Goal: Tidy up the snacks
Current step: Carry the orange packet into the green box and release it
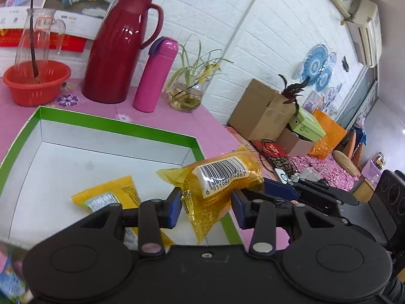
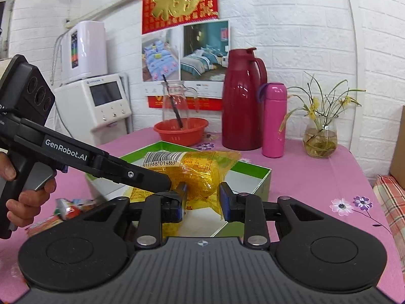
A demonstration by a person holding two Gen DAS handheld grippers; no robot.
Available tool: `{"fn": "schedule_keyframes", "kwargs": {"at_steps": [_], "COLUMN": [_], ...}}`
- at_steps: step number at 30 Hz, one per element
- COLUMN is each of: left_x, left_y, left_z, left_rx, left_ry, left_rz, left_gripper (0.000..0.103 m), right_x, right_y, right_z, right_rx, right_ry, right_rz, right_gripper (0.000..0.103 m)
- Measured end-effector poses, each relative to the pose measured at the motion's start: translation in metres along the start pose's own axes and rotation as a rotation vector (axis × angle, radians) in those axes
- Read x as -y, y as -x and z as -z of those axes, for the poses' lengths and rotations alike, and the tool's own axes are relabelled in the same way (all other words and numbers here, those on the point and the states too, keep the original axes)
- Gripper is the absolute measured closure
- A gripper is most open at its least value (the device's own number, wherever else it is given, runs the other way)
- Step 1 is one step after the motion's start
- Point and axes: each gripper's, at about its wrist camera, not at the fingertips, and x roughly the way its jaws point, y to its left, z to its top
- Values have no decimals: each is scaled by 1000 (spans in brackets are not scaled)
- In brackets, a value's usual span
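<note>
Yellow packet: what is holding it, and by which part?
Both grippers hold the yellow packet: the left gripper clamps its body below the barcode, and the right gripper pinches its lower part.

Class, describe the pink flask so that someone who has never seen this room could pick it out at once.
On the pink-clothed table by the white brick wall stands a tall dark red jug. The pink flask stands upright between it and a glass vase of plants. It alone is slim and bright pink, with a purple loop at its cap.
</note>
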Motion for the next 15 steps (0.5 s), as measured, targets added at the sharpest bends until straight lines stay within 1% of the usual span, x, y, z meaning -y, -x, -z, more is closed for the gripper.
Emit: {"fn": "schedule_keyframes", "kwargs": {"at_steps": [5,7,8,9,10,11,12,13,15], "left_x": [-19,-24,-26,-28,-29,-31,-32,-32,-33], "left_y": [-27,-36,-41,-45,-45,-45,-43,-40,-33], "left_z": [-11,-13,-13,-12,-11,-10,-9,-8,-8], "left_rx": [-22,-35,-44,-52,-52,-46,-37,-29,-10], "left_ry": [19,15,14,18,24,29,29,27,35], "left_rz": [-49,-70,-77,-82,-93,-113,-139,-150,-145], "left_gripper": [103,103,80,43,26,2,0,0,0], "right_x": [8,6,4,1,-3,-5,-6,-6,-3], "right_y": [-33,-44,-48,-51,-52,-52,-50,-47,-41], "right_z": [2,4,5,6,7,8,9,10,8], "right_rx": [-27,-38,-37,-35,-33,-23,-10,-2,-11], "right_ry": [1,30,53,86,120,153,174,184,169], "right_rz": [15,28,42,60,85,112,136,144,118], "right_gripper": [53,48,46,41,37,21,4,0,0]}}
